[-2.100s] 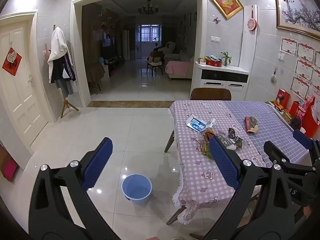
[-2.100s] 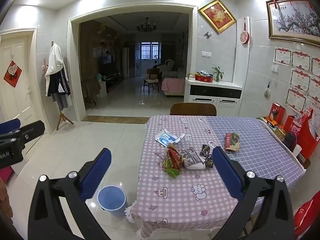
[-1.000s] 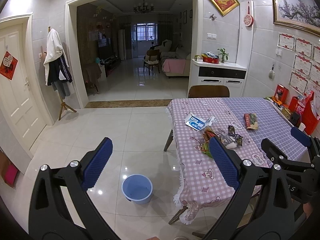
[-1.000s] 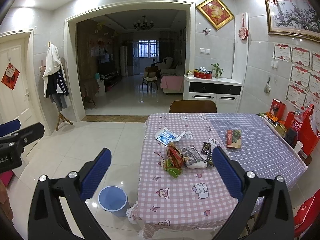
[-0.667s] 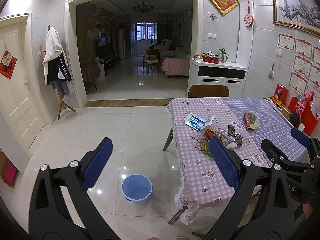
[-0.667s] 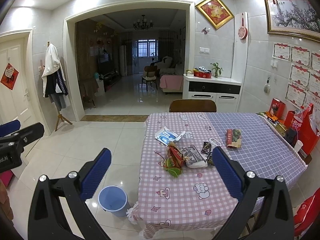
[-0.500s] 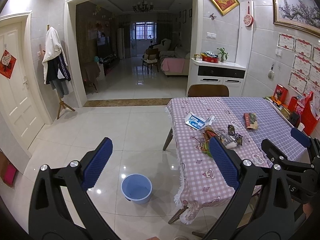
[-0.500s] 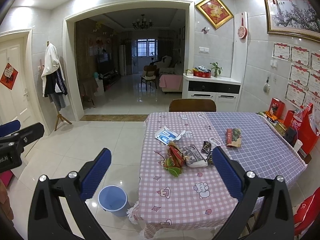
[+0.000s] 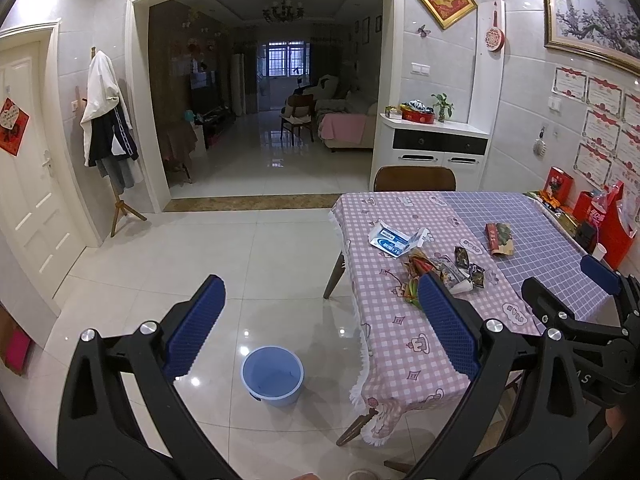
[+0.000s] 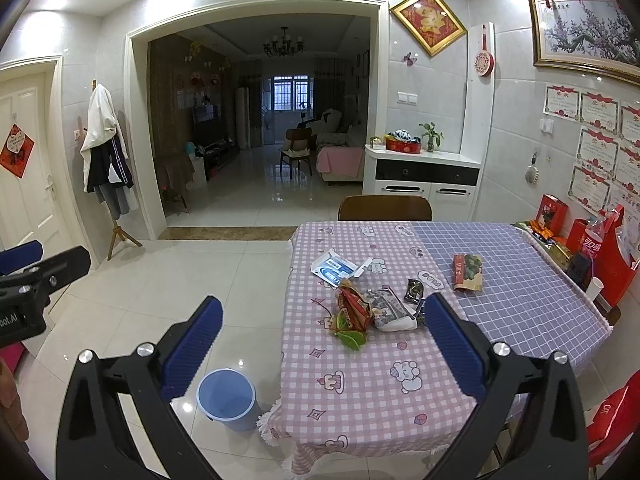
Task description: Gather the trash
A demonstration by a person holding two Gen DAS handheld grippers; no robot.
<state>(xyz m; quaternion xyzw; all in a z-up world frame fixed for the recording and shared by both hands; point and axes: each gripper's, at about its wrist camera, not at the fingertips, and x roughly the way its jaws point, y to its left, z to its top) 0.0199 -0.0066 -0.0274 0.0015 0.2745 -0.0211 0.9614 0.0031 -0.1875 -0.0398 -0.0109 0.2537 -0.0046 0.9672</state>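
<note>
Moved: I am drifting both views slightly nearer the checked-cloth table [image 10: 360, 380] | left gripper [image 9: 320, 328] and right gripper [image 10: 320, 344] gaping, carrying nothing | crumpled wrapper pile [image 10: 372, 308] lying ahead between right fingers; round blue plastic bin [image 10: 226, 398] below-left | collecting not yet starting.

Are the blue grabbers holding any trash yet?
No. The left gripper and the right gripper are both open and empty. The trash lies untouched on the table.

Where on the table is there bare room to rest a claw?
Near edge of the tablecloth, below the wrapper pile, is bare. So is the blue half beyond the red-green packet. Crowded: the middle, and the right edge by the red boxes.
</note>
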